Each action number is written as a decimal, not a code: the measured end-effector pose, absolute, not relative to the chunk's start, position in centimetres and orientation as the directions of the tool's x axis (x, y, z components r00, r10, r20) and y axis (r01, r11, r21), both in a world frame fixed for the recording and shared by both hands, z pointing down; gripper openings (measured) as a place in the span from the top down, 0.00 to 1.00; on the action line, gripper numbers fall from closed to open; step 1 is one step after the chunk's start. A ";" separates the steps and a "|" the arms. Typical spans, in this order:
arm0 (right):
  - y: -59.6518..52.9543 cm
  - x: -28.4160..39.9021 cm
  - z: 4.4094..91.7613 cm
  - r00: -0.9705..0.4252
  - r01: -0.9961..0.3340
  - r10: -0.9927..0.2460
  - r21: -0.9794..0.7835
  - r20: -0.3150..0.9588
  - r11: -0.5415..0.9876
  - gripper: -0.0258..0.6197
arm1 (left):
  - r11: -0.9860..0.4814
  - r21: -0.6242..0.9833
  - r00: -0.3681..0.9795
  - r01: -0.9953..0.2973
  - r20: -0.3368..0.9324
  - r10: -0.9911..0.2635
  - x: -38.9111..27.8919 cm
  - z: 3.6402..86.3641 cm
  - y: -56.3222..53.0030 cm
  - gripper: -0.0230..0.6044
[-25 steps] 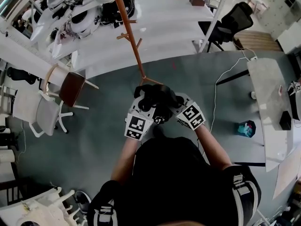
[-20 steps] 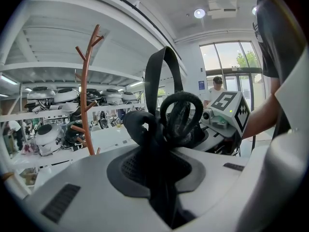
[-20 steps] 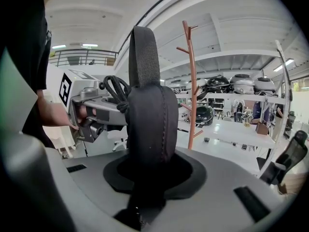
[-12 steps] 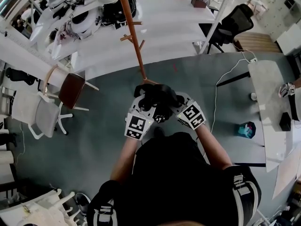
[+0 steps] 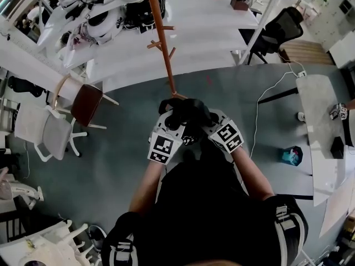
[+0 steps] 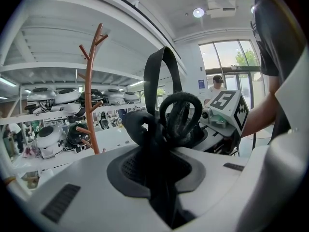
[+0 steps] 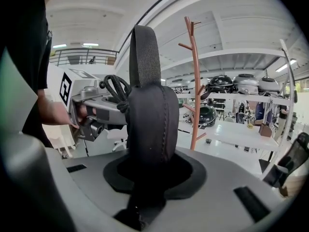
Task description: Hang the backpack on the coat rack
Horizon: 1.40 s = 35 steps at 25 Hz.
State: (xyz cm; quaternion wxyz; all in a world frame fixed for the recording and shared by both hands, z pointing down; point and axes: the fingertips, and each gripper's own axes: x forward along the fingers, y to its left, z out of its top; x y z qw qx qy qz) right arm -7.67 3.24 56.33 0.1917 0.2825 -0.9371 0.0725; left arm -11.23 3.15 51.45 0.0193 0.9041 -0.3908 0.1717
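Note:
The black backpack (image 5: 186,114) is bunched between my two grippers in the head view. More black hangs below them, against the person's dark top. My left gripper (image 6: 157,173) is shut on a black strap (image 6: 166,124), whose loops rise in front of the jaws. My right gripper (image 7: 149,178) is shut on a padded shoulder strap (image 7: 149,120) that stands upright. The brown wooden coat rack (image 5: 162,43) rises just beyond the grippers. It stands left of centre in the left gripper view (image 6: 90,91) and right of centre in the right gripper view (image 7: 195,81). Its pegs are bare.
A wooden chair (image 5: 83,101) and a white office chair (image 5: 50,137) stand at the left. Long white tables (image 5: 183,32) lie behind the rack, and a black office chair (image 5: 277,29) is at the far right. A grey desk (image 5: 316,121), a floor cable (image 5: 260,107) and a teal object (image 5: 290,154) are on the right.
The whole scene has slid in the head view as both grippers carried the backpack towards the coat rack. The grips on the straps are unchanged.

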 end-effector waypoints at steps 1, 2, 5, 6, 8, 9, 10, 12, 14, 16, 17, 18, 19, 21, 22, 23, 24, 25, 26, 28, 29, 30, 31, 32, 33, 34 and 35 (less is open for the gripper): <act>3.1 -7.8 56.4 -0.769 -0.554 -0.498 -0.029 0.401 0.832 0.77 | -0.693 -0.097 0.634 -0.715 0.329 -0.700 -11.4 51.6 3.1 0.83; 3.0 -8.0 56.4 -0.771 -0.550 -0.494 -0.031 0.402 0.834 0.77 | -0.692 -0.095 0.632 -0.716 0.332 -0.700 -11.5 51.8 2.9 0.83; 2.1 -8.5 56.4 -0.778 -0.542 -0.483 -0.039 0.403 0.840 0.77 | -0.687 -0.094 0.627 -0.720 0.338 -0.702 -11.9 51.9 1.9 0.83; 1.6 -8.6 56.4 -0.778 -0.541 -0.482 -0.041 0.402 0.840 0.77 | -0.686 -0.093 0.625 -0.721 0.339 -0.703 -12.0 51.9 1.4 0.83; 0.5 -8.8 56.6 -0.779 -0.540 -0.482 -0.040 0.401 0.841 0.77 | -0.682 -0.093 0.621 -0.726 0.339 -0.707 -12.3 51.9 0.3 0.83; 0.0 -8.9 56.6 -0.781 -0.538 -0.479 -0.042 0.400 0.842 0.77 | -0.679 -0.093 0.619 -0.728 0.338 -0.709 -12.3 51.9 -0.2 0.83; -0.4 -9.0 56.5 -0.784 -0.534 -0.476 -0.044 0.399 0.844 0.77 | -0.677 -0.093 0.617 -0.730 0.336 -0.711 -12.3 51.9 -0.6 0.83; -1.4 -9.0 56.4 -0.787 -0.531 -0.473 -0.045 0.396 0.846 0.77 | -0.676 -0.097 0.615 -0.731 0.335 -0.714 -12.3 51.9 -1.5 0.83; -2.5 -9.1 56.3 -0.788 -0.529 -0.473 -0.041 0.395 0.847 0.77 | -0.674 -0.101 0.613 -0.732 0.335 -0.716 -12.4 51.8 -2.6 0.83; -3.6 -9.2 56.4 -0.789 -0.526 -0.471 -0.038 0.395 0.850 0.77 | -0.668 -0.100 0.607 -0.738 0.335 -0.721 -12.5 51.8 -3.6 0.83; -4.1 -9.1 56.4 -0.790 -0.524 -0.469 -0.036 0.395 0.851 0.77 | -0.664 -0.100 0.603 -0.741 0.335 -0.723 -12.5 51.8 -4.1 0.83; -4.7 -9.0 56.5 -0.790 -0.521 -0.467 -0.034 0.396 0.853 0.77 | -0.662 -0.101 0.601 -0.743 0.336 -0.726 -12.5 51.9 -4.6 0.83; -5.3 -9.0 56.6 -0.792 -0.518 -0.465 -0.034 0.397 0.855 0.77 | -0.659 -0.100 0.598 -0.745 0.336 -0.728 -12.5 52.0 -5.1 0.83; -6.4 -9.0 56.8 -0.795 -0.512 -0.458 -0.034 0.399 0.858 0.77 | -0.653 -0.099 0.593 -0.751 0.337 -0.732 -12.5 52.1 -6.3 0.83; -7.0 -9.0 56.8 -0.797 -0.508 -0.454 -0.036 0.399 0.860 0.77 | -0.650 -0.099 0.589 -0.753 0.338 -0.734 -12.4 52.2 -6.9 0.83; -7.6 -9.0 56.7 -0.799 -0.504 -0.449 -0.038 0.400 0.863 0.77 | -0.647 -0.099 0.585 -0.756 0.339 -0.737 -12.4 52.2 -7.4 0.83; -8.1 -9.0 56.7 -0.801 -0.498 -0.442 -0.040 0.403 0.866 0.77 | -0.642 -0.098 0.581 -0.760 0.340 -0.739 -12.4 52.2 -8.0 0.83; -8.7 -9.1 56.8 -0.803 -0.493 -0.436 -0.041 0.407 0.869 0.77 | -0.638 -0.098 0.576 -0.764 0.340 -0.743 -12.5 52.2 -8.6 0.83; -9.3 -9.1 56.9 -0.804 -0.487 -0.430 -0.042 0.411 0.872 0.77 | -0.633 -0.096 0.571 -0.768 0.341 -0.746 -12.6 52.3 -9.1 0.83; -10.6 -9.4 56.9 -0.810 -0.478 -0.416 -0.053 0.412 0.877 0.77 | -0.623 -0.093 0.562 -0.777 0.344 -0.752 -12.9 52.3 -10.4 0.83; -11.3 -9.6 56.8 -0.814 -0.473 -0.410 -0.061 0.410 0.879 0.77 | -0.618 -0.092 0.557 -0.781 0.346 -0.755 -13.1 52.2 -11.1 0.83; -12.0 -9.8 56.8 -0.818 -0.469 -0.405 -0.066 0.409 0.881 0.77 | -0.614 -0.091 0.552 -0.784 0.347 -0.758 -13.2 52.2 -11.7 0.83; -12.7 -9.9 56.9 -0.821 -0.464 -0.399 -0.070 0.409 0.883 0.77 | -0.609 -0.090 0.548 -0.788 0.349 -0.760 -13.4 52.1 -12.4 0.83; -13.3 -10.2 56.8 -0.824 -0.456 -0.391 -0.072 0.410 0.887 0.77 | -0.604 -0.090 0.542 -0.792 0.352 -0.763 -13.6 52.1 -13.0 0.83; -14.0 -10.4 56.7 -0.828 -0.448 -0.382 -0.075 0.410 0.891 0.77 | -0.599 -0.091 0.537 -0.795 0.354 -0.766 -13.8 52.0 -13.7 0.83; -14.7 -10.5 56.5 -0.832 -0.441 -0.375 -0.079 0.409 0.894 0.77 | -0.595 -0.091 0.532 -0.799 0.355 -0.769 -13.9 51.9 -14.4 0.83; -15.3 -10.7 56.4 -0.835 -0.436 -0.369 -0.082 0.408 0.896 0.77 | -0.590 -0.092 0.527 -0.802 0.355 -0.772 -14.0 51.8 -15.1 0.83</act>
